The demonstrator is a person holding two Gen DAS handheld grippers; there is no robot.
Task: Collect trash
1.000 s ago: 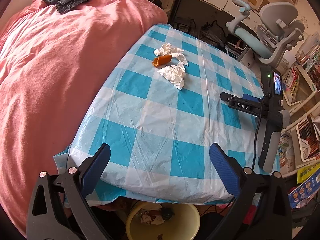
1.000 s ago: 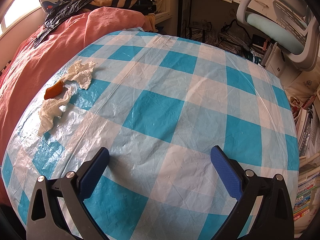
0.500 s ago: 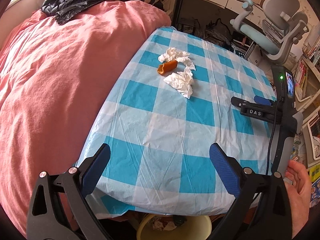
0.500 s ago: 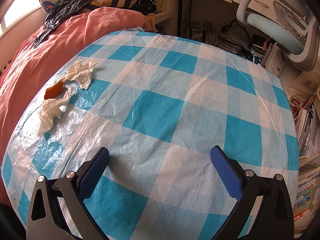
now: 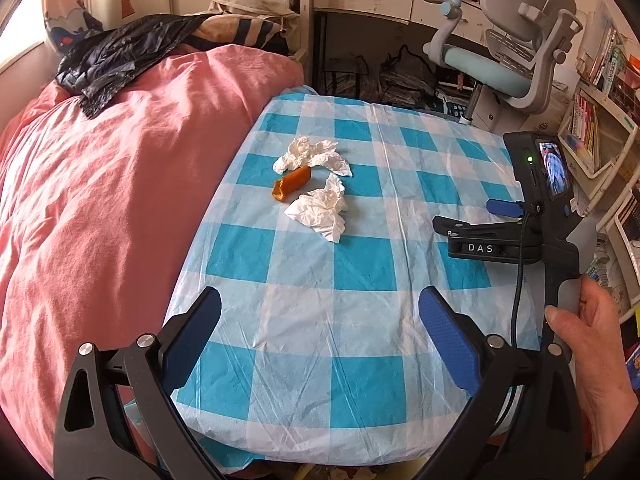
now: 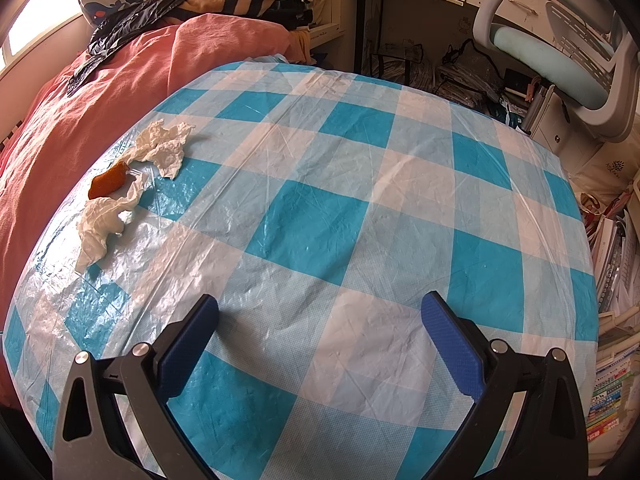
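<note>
While both claws [image 5: 319, 334] [image 6: 320, 334] gape empty, crumpled tissues [image 5: 320, 210] flank a possibly peel-like orange scrap [image 5: 291, 184] on glossy checked plastic [image 6: 320, 216].

Two wrist fisheyes, both forward over the checked tablecloth [image 5: 360, 264] (shared), right one nearer.

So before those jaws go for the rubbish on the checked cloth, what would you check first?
1. Left gripper jaws apart, nothing between: ok.
2. Right gripper jaws apart, nothing between: ok.
3. Trash in view: far tissue, orange scrap, near tissue: ok.
4. Checked cloth bare between left gripper and trash: ok.
5. Bin for the trash visible: cannot tell.
</note>
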